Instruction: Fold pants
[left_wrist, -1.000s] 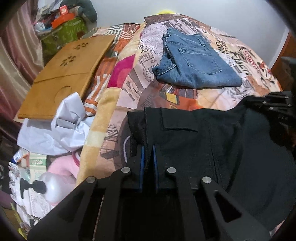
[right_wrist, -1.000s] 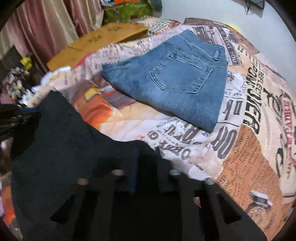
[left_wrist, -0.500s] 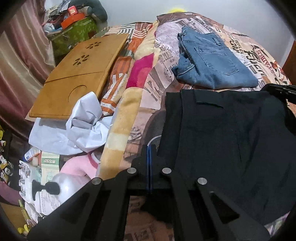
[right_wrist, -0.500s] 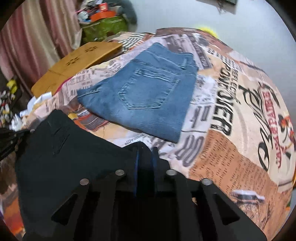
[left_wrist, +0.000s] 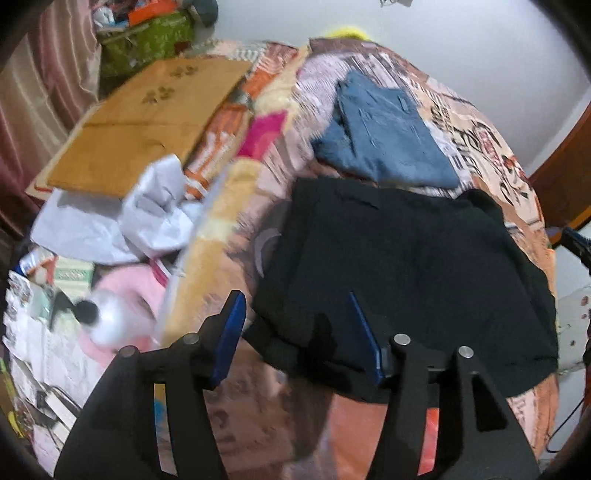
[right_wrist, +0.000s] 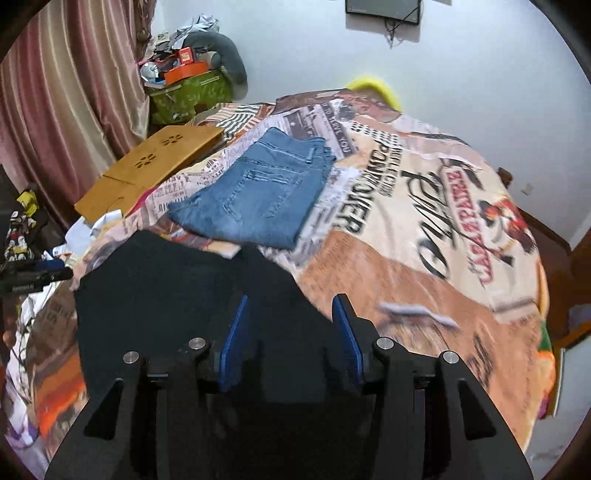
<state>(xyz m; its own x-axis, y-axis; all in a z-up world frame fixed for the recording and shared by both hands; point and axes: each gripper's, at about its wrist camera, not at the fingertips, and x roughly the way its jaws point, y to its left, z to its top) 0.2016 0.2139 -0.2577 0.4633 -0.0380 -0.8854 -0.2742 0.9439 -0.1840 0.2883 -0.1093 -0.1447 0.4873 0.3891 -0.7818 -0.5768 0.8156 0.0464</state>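
Note:
Folded black pants (left_wrist: 406, 266) lie flat on the printed bedspread (left_wrist: 491, 147); in the right wrist view the black pants (right_wrist: 177, 291) fill the lower left. My left gripper (left_wrist: 295, 306) hovers over their near left edge, its jaws opening, blue pads apart, no cloth pinched between them. My right gripper (right_wrist: 290, 306) hangs above the pants' right part, jaws also opening and holding nothing. Beyond the black pair rest folded blue jeans (left_wrist: 380, 136), seen again as blue jeans (right_wrist: 255, 195) in the right wrist view. The other gripper's tip (right_wrist: 33, 273) shows at the left edge.
A wooden lap tray (left_wrist: 147, 122) lies at the bed's far left, with crumpled white paper (left_wrist: 129, 218) and a pink item (left_wrist: 129, 291) beside the bed. A green bag (right_wrist: 192, 96) stands by the pink curtain (right_wrist: 66, 103). The bedspread (right_wrist: 424, 229) spreads out to the right.
Both grippers were shut on the black pants' edge; both have let go, opened and lifted away. The pants now lie flat on the bed.

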